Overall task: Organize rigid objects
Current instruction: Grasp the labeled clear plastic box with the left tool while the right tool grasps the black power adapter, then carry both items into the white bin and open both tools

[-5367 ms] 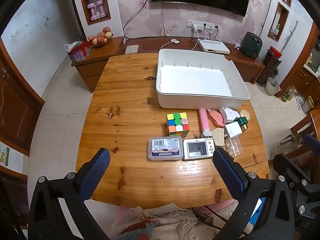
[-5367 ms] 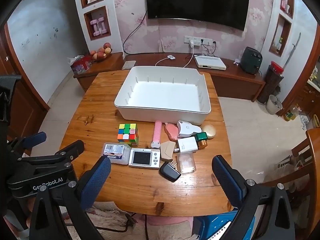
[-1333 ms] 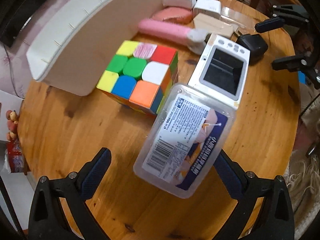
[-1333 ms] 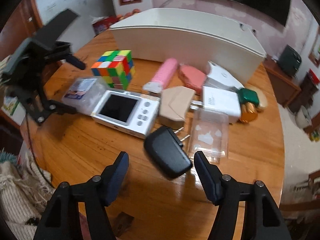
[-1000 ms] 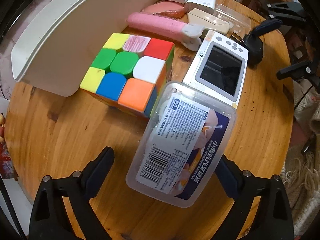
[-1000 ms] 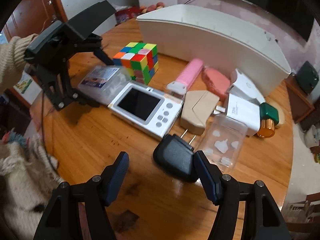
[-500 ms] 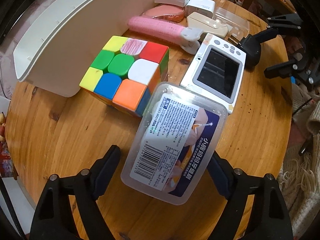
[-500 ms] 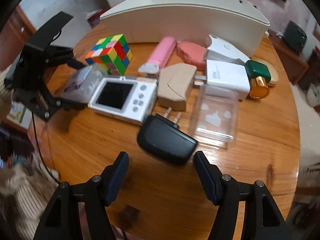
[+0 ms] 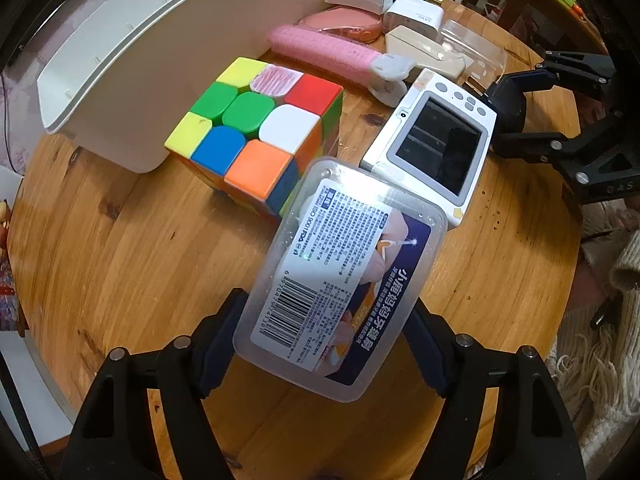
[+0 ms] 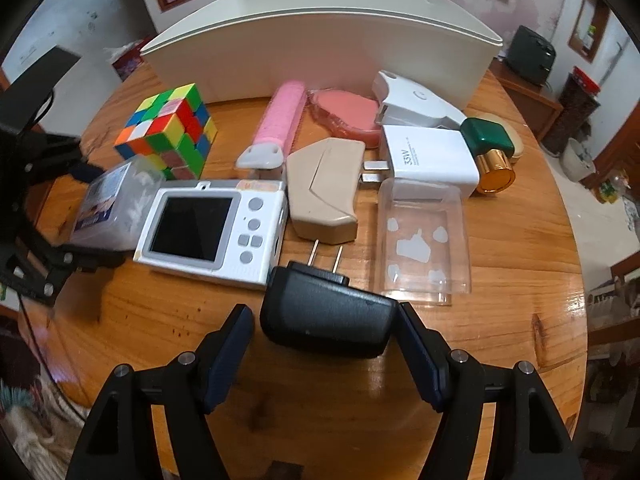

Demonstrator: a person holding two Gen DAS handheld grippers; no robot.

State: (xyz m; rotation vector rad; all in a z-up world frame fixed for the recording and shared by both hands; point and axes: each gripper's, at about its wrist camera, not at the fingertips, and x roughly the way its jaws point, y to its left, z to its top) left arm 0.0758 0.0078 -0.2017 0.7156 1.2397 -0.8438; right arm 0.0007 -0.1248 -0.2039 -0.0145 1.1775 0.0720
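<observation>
My left gripper is shut on a clear plastic box with a barcode label, its fingers against both sides. The box also shows in the right wrist view. My right gripper straddles a black plug adapter lying on the table; the right finger touches it, a small gap shows at the left finger. A white storage bin stands behind the objects and also shows in the left wrist view.
On the round wooden table: a colour cube, a white handheld device with a screen, a pink tube, a beige adapter, a white 33W charger, a clear lid, a green-capped bottle.
My left gripper has closed in on the clear box. My right gripper has closed in around the black adapter.
</observation>
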